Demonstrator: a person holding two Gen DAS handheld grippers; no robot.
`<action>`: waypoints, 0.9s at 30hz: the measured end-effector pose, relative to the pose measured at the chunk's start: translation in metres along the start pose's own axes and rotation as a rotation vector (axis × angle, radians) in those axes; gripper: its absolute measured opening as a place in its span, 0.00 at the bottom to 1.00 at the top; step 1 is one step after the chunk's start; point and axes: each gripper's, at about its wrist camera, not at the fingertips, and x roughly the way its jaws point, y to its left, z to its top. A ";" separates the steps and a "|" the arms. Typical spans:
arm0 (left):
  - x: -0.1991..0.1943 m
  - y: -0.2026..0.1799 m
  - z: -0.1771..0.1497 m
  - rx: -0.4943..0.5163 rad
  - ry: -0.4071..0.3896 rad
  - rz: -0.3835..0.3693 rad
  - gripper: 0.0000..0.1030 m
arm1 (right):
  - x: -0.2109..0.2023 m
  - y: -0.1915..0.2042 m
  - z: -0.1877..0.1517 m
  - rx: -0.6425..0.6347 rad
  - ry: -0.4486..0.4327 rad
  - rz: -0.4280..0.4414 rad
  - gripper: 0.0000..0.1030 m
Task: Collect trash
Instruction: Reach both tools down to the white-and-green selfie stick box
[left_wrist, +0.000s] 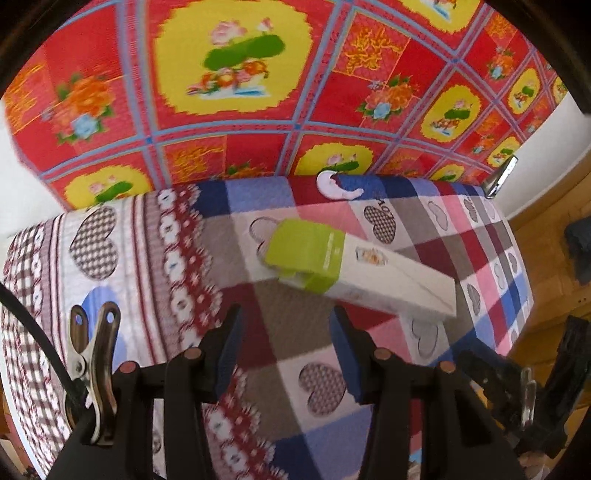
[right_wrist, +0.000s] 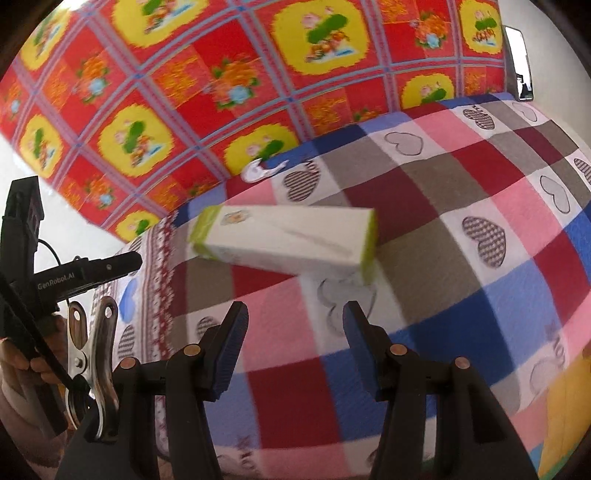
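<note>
While both grippers gape empty, the box (left_wrist: 354, 264) lies flat, lengthwise across the checked cloth (left_wrist: 258, 317).

Bright daylight — motion blur, fisheye-warped edges

I can read "GenRobot.AI" in pale letters on the black body of the left tool (right_wrist: 86, 273), seen at the left edge of my right wrist view. The checked bedspread (right_wrist: 480, 206) carries partial lettering by its hearts that looks like "Love". The print on the green-and-white carton (right_wrist: 288, 240) is too blurred to read.
</note>
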 end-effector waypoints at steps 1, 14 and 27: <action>0.005 -0.004 0.005 0.004 -0.001 0.003 0.48 | 0.002 -0.004 0.003 0.005 0.001 0.000 0.54; 0.061 -0.020 0.047 0.036 0.045 0.027 0.60 | 0.036 -0.038 0.036 0.062 0.053 0.038 0.54; 0.090 -0.038 0.044 0.032 0.120 -0.065 0.69 | 0.061 -0.042 0.047 0.045 0.100 0.077 0.54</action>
